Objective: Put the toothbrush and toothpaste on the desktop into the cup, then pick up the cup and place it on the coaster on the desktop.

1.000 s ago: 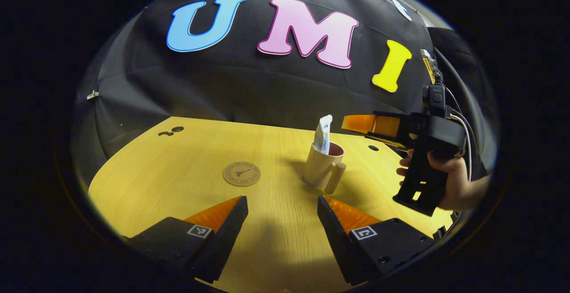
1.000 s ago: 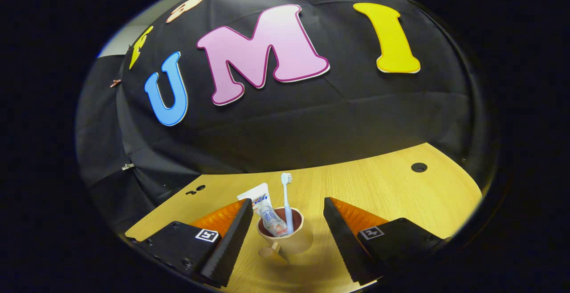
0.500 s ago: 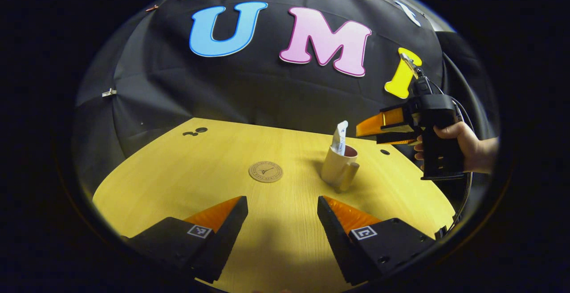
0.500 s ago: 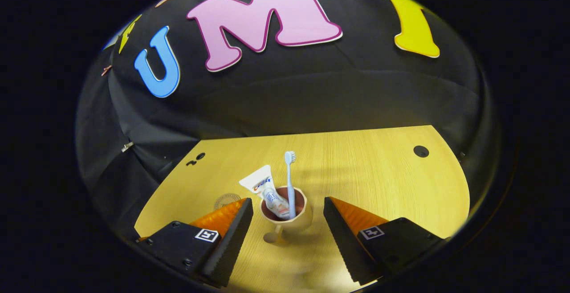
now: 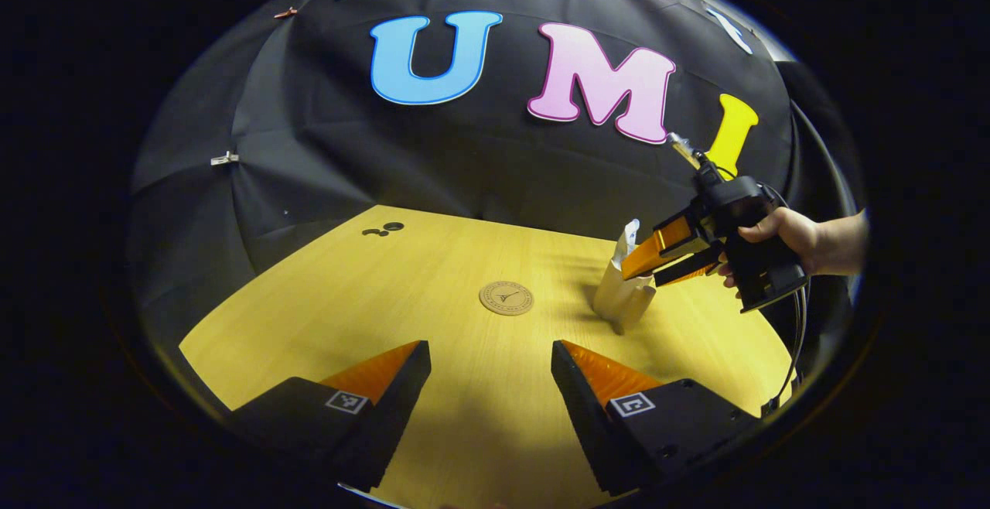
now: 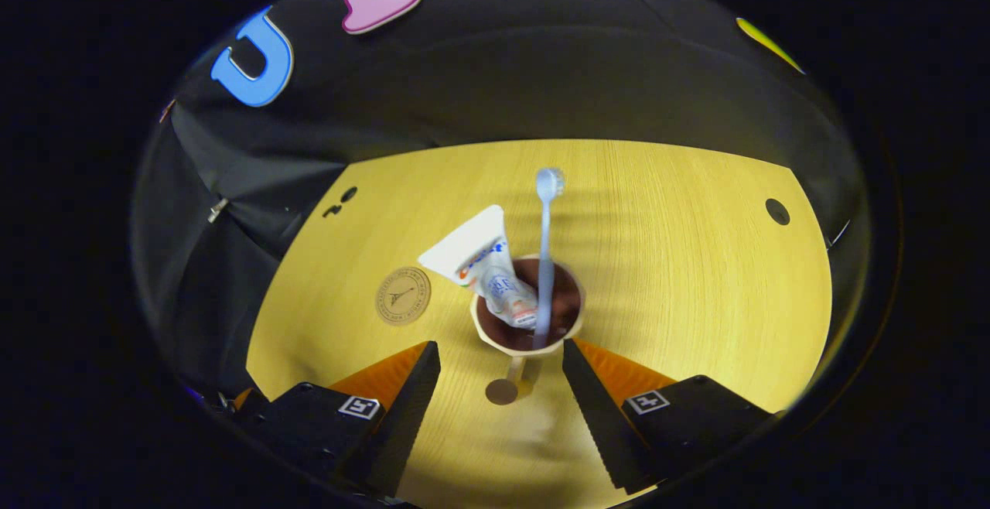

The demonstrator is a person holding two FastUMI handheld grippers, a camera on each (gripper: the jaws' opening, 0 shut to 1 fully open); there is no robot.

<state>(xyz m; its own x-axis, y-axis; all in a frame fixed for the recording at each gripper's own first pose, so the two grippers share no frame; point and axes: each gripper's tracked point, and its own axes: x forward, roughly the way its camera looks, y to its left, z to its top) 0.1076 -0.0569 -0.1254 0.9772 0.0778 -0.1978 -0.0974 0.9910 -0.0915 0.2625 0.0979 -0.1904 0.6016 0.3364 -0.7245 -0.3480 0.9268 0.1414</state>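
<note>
Tilting steeply down over the last second, my right gripper (image 6: 501,374) now looks almost straight into the cup (image 6: 528,315), where a second ago it faced the rim from a lower angle. Its fingers are spread, one on each side of the cup's handle (image 6: 506,385), with nothing pressed between them. Seen from my left gripper view, the right gripper (image 5: 657,255) has dropped from above the cup to the level of its mouth, with my hand (image 5: 781,234) behind it.

Both items are already inside: the toothbrush (image 6: 545,246) stands nearly upright with its head up, and the toothpaste (image 6: 483,261) leans toward the left edge of the desktop (image 6: 681,261). I judge the loading part finished and the pick-up just starting.

My left gripper (image 5: 491,377) hangs open over the near edge of the desktop, holding nothing, well apart from the cup (image 5: 619,300).

The cup stands on bare wood, right of the coaster (image 5: 506,298), near it but not touching. The coaster lies flat around the middle of the desktop with nothing on it.

Next I probably need to close on the handle or the wall, lift without tipping the tall toothbrush, and carry the cup leftward onto the coaster.
</note>
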